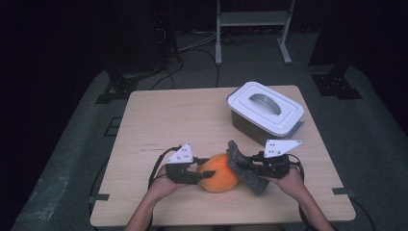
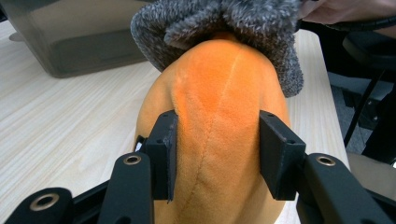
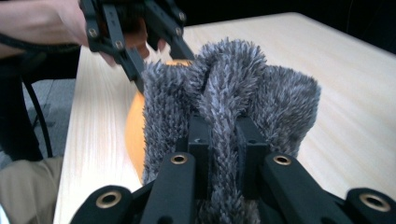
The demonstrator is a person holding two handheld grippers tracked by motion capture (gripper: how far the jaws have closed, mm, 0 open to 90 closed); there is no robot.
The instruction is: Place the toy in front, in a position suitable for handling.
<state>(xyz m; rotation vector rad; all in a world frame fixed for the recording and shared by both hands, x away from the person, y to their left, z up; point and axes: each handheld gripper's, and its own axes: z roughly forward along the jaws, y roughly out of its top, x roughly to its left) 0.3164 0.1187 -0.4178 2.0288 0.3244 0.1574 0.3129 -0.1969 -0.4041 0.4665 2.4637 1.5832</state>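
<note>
A round orange plush toy (image 1: 219, 173) lies near the table's front edge, between my two grippers. From its left my left gripper (image 1: 204, 174) has both pads pressed into its sides. The left gripper view shows the toy (image 2: 219, 93) squeezed between my left gripper's (image 2: 217, 149) jaws. A grey fuzzy cloth (image 1: 248, 175) drapes over the toy's right side. My right gripper (image 1: 243, 166) is shut on a fold of it. In the right gripper view that fold of the cloth (image 3: 233, 88) is pinched between my right gripper's (image 3: 223, 140) jaws, with the toy (image 3: 135, 126) behind it.
A grey box with a white handled lid (image 1: 264, 113) stands at the back right of the wooden table (image 1: 168, 115). A metal frame (image 1: 252, 29) and cables stand on the floor beyond the table. The person's forearms come in from the bottom edge.
</note>
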